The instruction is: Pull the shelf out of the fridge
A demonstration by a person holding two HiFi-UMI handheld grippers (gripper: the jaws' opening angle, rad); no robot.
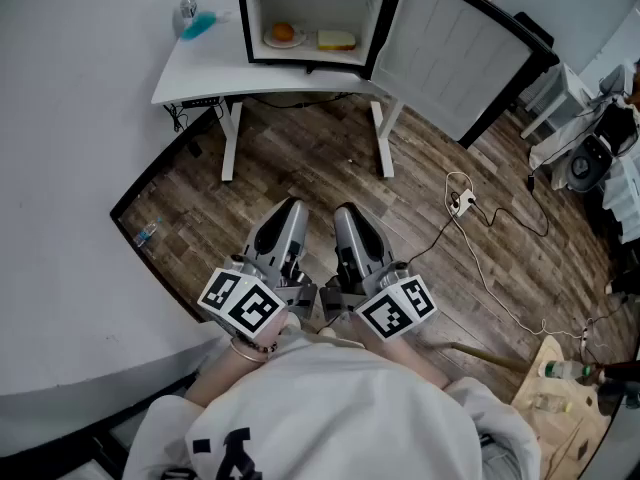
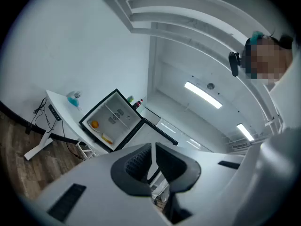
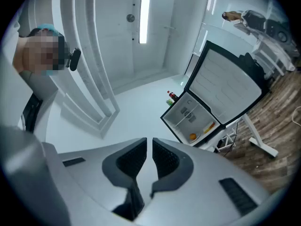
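Both closed, empty: left hand-held gripper (image 1: 289, 208), right hand-held gripper (image 1: 348, 213). We stand well short of the fridge (image 1: 310, 13); door (image 1: 450, 53) open, desk (image 1: 200, 68) beneath.

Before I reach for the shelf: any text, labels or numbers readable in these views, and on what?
Nothing legible.
Fridge back wall: dark labels, too blurred.
Shirt: black print, cut off, unreadable.
Marker cubes on left tool and right tool: black square patterns, no letters.
Bottles atop fridge: labels too small.
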